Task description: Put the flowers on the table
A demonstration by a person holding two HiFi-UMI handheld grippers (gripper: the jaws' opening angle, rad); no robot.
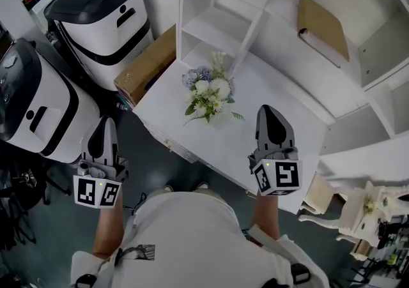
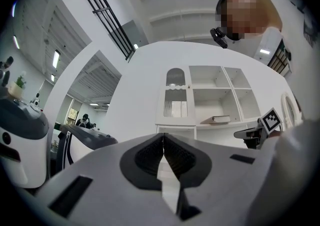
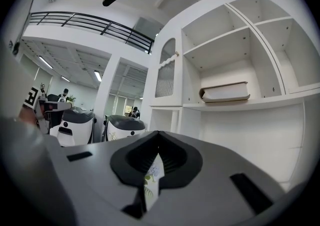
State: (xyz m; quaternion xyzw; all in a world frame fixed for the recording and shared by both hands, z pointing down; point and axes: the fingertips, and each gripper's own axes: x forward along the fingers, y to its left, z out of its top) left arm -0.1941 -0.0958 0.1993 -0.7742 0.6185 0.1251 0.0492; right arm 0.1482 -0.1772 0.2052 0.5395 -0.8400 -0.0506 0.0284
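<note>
A small bunch of white and pale blue flowers (image 1: 208,92) with green leaves lies on the white table (image 1: 268,89), near its left corner. My right gripper (image 1: 268,109) hovers over the table's near part, to the right of the flowers and apart from them; its jaws are shut with nothing held. In the right gripper view the shut jaws (image 3: 158,137) leave a slit lower down where a sliver of the flowers (image 3: 151,180) shows. My left gripper (image 1: 104,121) hangs off the table's left side over the dark floor, jaws shut (image 2: 163,137) and empty.
Two white-and-black machines (image 1: 96,12) (image 1: 32,101) stand at the left, with a cardboard box (image 1: 148,63) beside the table. A white shelf unit (image 1: 217,18) rises behind the table, with a book (image 1: 321,28) on a shelf. A white ornate chair (image 1: 348,207) stands at the lower right.
</note>
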